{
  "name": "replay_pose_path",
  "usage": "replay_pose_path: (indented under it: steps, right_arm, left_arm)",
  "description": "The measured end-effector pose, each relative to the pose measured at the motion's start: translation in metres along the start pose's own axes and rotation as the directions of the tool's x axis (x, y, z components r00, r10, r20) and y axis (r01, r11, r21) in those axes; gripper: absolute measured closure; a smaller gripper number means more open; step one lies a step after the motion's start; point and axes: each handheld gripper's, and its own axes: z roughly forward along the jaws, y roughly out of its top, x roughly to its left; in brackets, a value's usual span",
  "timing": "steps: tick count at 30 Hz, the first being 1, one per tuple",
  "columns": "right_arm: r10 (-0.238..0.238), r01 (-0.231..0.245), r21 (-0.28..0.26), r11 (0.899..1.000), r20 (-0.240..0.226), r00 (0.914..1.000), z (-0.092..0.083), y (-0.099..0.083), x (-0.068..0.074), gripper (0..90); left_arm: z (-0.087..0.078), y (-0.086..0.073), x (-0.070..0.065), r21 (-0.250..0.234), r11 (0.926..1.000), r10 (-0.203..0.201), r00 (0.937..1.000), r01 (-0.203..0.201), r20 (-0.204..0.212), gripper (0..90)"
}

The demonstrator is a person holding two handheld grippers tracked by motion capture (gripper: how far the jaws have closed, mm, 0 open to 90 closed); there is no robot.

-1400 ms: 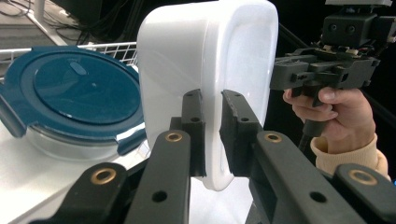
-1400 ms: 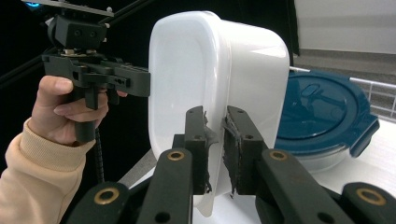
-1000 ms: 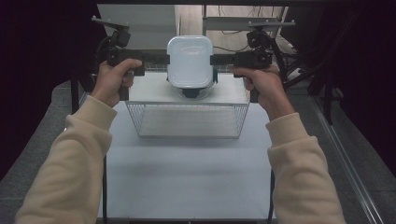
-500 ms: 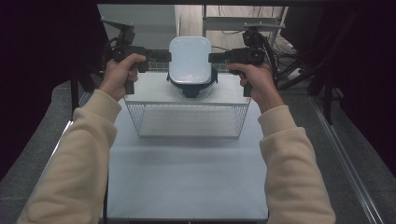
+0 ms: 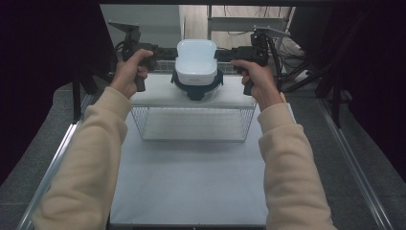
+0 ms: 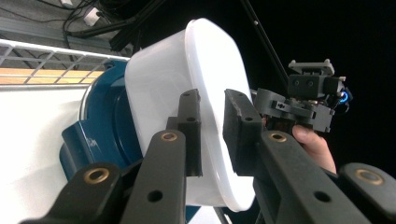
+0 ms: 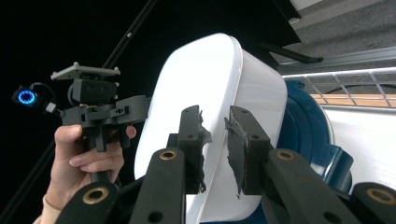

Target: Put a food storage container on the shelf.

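Up high, white tub [image 5: 197, 58] nested on blue base [image 5: 197, 87] (contents hidden), left gripper [image 5: 165, 51] and right gripper [image 5: 224, 53] both clamped on its rim, above wire basket [image 5: 193, 123].

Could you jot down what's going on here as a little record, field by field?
Setting: white table with a wire rack on it
Main thing: white tub upside down on a blue base, atop the rack
Left gripper: at one side of the tub, jaws a little apart
Right gripper: at the opposite side, jaws a little apart
Grip: cannot tell whether either pinches the tub's rim
Person: cream sleeves, a hand on each gripper
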Motion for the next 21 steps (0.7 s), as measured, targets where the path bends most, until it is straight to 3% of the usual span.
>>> replay_pose_path:
  steps: [5,9,12,13,14,15,17,18,19,20,21]
  right_arm:
    - [0.034,-0.034,-0.017,0.999,0.010,0.9994,0.003,-0.001,-0.007,74.3]
    - [0.031,-0.031,-0.033,0.999,-0.002,0.9995,0.003,-0.004,-0.011,73.6]
    - [-0.001,0.001,-0.031,1.000,-0.008,1.0000,0.001,-0.005,-0.009,64.7]
    - [-0.057,0.057,-0.055,0.997,0.005,0.9984,-0.006,-0.006,-0.002,54.9]
    - [-0.057,0.057,-0.055,0.997,0.005,0.9984,-0.006,-0.006,-0.002,54.9]
    - [-0.083,0.083,-0.067,0.994,0.013,0.9965,-0.009,-0.007,0.001,50.9]
    - [-0.170,0.174,-0.084,0.981,0.051,0.9841,-0.022,-0.011,0.011,45.3]
    - [-0.211,0.216,-0.092,0.972,0.060,0.9756,-0.028,-0.015,0.015,43.8]
    - [-0.281,0.285,-0.092,0.954,0.054,0.9583,-0.042,-0.025,0.020,41.9]
    - [-0.281,0.285,-0.092,0.954,0.054,0.9583,-0.042,-0.025,0.020,41.9]
    - [-0.291,0.295,-0.088,0.952,0.053,0.9553,-0.045,-0.028,0.021,41.1]
  left_arm:
    - [0.005,-0.001,0.004,-0.005,1.0000,0.002,0.9996,-0.002,-0.029,75.7]
    - [0.007,-0.004,0.006,-0.031,0.9994,0.014,0.9998,-0.014,-0.017,73.1]
    - [0.007,-0.007,0.001,-0.054,0.9972,0.049,0.9982,-0.050,-0.036,61.6]
    - [0.006,-0.008,-0.002,-0.065,0.9952,0.070,0.9960,-0.074,-0.056,49.4]
    - [0.005,-0.009,-0.005,-0.073,0.9926,0.092,0.9930,-0.097,-0.075,49.4]
    - [0.002,-0.012,-0.010,-0.085,0.9867,0.130,0.9862,-0.139,-0.103,45.3]
    - [-0.004,-0.018,-0.020,-0.089,0.9724,0.201,0.9686,-0.216,-0.146,37.7]
    - [-0.008,-0.022,-0.024,-0.090,0.9616,0.242,0.9556,-0.259,-0.168,35.6]
    - [-0.012,-0.028,-0.028,-0.088,0.9495,0.282,0.9419,-0.301,-0.182,33.2]
    - [-0.014,-0.031,-0.030,-0.084,0.9451,0.296,0.9367,-0.316,-0.186,33.2]
    - [-0.018,-0.038,-0.034,-0.075,0.9368,0.323,0.9265,-0.342,-0.194,32.7]
